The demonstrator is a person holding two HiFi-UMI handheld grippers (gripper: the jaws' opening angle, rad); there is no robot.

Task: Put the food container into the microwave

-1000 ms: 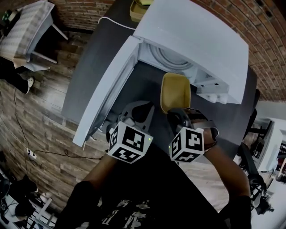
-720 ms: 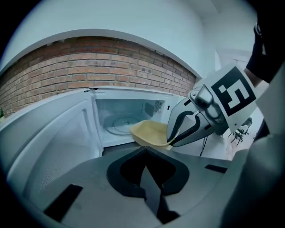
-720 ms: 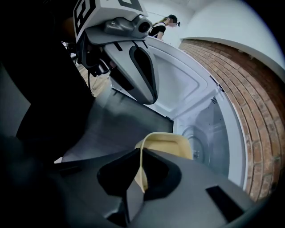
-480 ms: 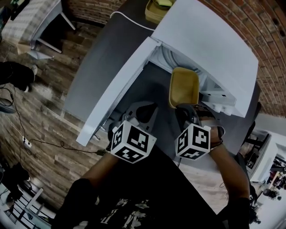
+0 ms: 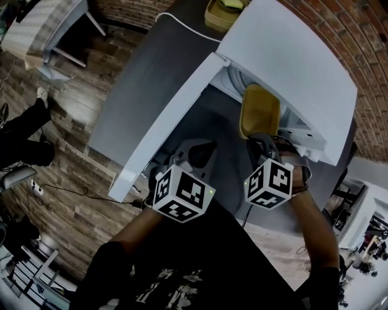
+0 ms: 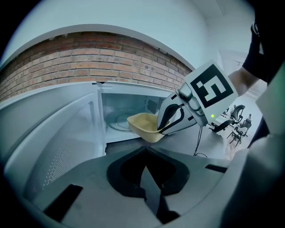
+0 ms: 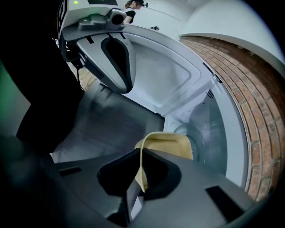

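The yellow food container (image 5: 259, 112) hangs tilted at the mouth of the white microwave (image 5: 303, 66), its far end just inside the cavity (image 6: 122, 113). My right gripper (image 5: 262, 140) is shut on the container's near rim; in the right gripper view that thin wall (image 7: 141, 176) runs between the jaws, with the turntable (image 7: 189, 129) beyond. The microwave door (image 5: 167, 121) stands swung open to the left. My left gripper (image 5: 195, 152) hovers over the dark table in front of the door, shut, nothing in it. In the left gripper view the container (image 6: 143, 125) and right gripper (image 6: 171, 119) are ahead.
The microwave sits on a dark grey table (image 5: 145, 66). A white cable (image 5: 182, 27) runs behind it, next to a yellow tray (image 5: 221, 12). A person's leg (image 5: 24, 130) and a power strip lie on the wooden floor at left. Office chairs stand at right.
My right gripper has carried the container forward, from in front of the opening to the cavity's mouth. The left gripper has stayed put.
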